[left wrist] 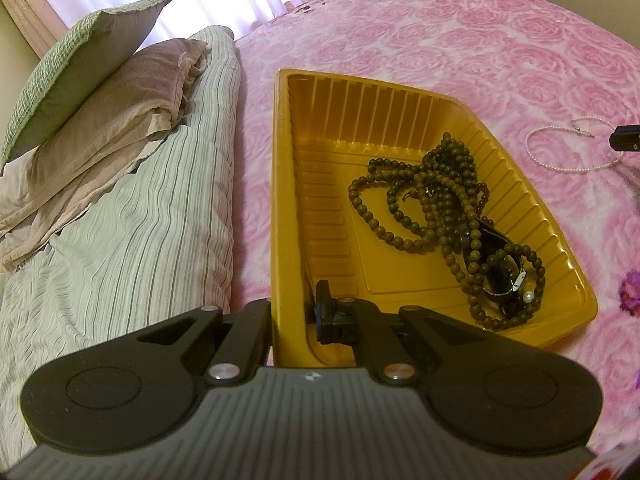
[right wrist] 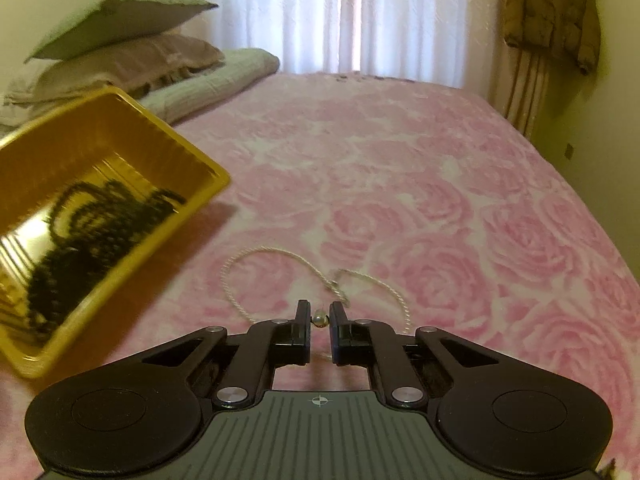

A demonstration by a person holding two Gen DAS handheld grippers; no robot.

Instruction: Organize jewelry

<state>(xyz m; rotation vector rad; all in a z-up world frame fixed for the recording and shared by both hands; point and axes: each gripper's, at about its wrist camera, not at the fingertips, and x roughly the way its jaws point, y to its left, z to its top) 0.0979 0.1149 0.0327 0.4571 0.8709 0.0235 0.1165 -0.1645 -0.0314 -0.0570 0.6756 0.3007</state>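
A yellow plastic tray point(left wrist: 400, 92) holds a tangle of dark green bead strands point(left wrist: 440, 204) and a black watch point(left wrist: 504, 276). My left gripper point(left wrist: 294, 312) is shut on the tray's near-left rim and holds it tilted above the bed. The tray also shows blurred in the right wrist view point(right wrist: 120, 104). A white pearl necklace point(right wrist: 280, 256) lies looped on the pink bedspread; it also shows in the left wrist view point(left wrist: 560, 152). My right gripper point(right wrist: 319, 318) is shut on a pearl point(right wrist: 319, 319) of the necklace, low over the bedspread.
Pink rose-patterned bedspread point(right wrist: 440, 200) covers the bed. Stacked pillows point(left wrist: 80, 92) and a striped folded quilt point(left wrist: 140, 220) lie left of the tray. White curtains point(right wrist: 360, 12) hang behind the bed. A brown jacket point(right wrist: 552, 12) hangs on the right wall.
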